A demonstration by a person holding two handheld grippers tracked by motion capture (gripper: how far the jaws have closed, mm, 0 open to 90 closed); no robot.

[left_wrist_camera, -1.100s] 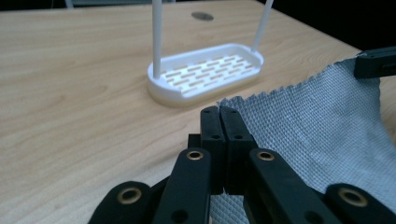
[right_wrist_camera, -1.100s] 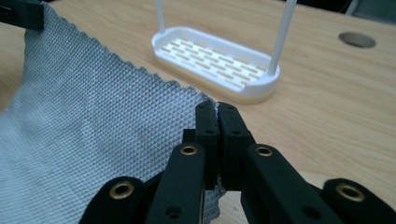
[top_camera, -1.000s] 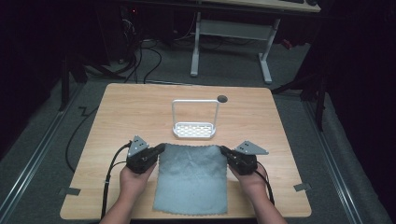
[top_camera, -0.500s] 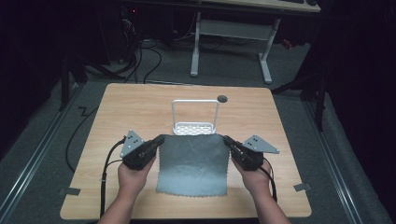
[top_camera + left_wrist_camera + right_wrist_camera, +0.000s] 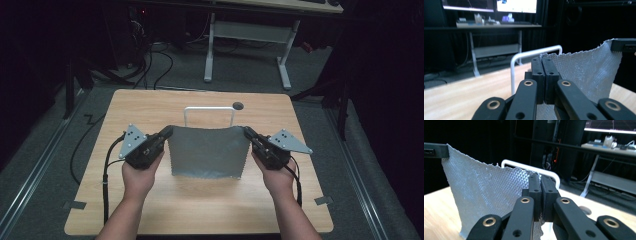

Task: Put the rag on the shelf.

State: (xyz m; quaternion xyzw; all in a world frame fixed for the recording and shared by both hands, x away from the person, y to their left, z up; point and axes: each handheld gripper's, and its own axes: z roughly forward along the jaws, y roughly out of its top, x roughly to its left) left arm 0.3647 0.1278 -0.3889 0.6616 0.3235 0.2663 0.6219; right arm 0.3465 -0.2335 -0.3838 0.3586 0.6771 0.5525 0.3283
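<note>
Two corners of the grey cloth (image 5: 209, 151) clamped in our left gripper (image 5: 167, 133) and right gripper (image 5: 248, 133), we hold it raised; next, probably draping it over the white rack (image 5: 209, 111).

Your high view looks down and toward 12 o'clock over the whole table (image 5: 150, 210). Your two gripper views sit low and close behind their jaws, aimed across each other; both share the grey cloth (image 5: 589, 67) and white rack (image 5: 529, 168).

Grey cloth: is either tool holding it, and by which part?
Both. The left tool is shut on the grey cloth at its upper left corner, the right tool on its upper right corner; it hangs between them above the table.
</note>
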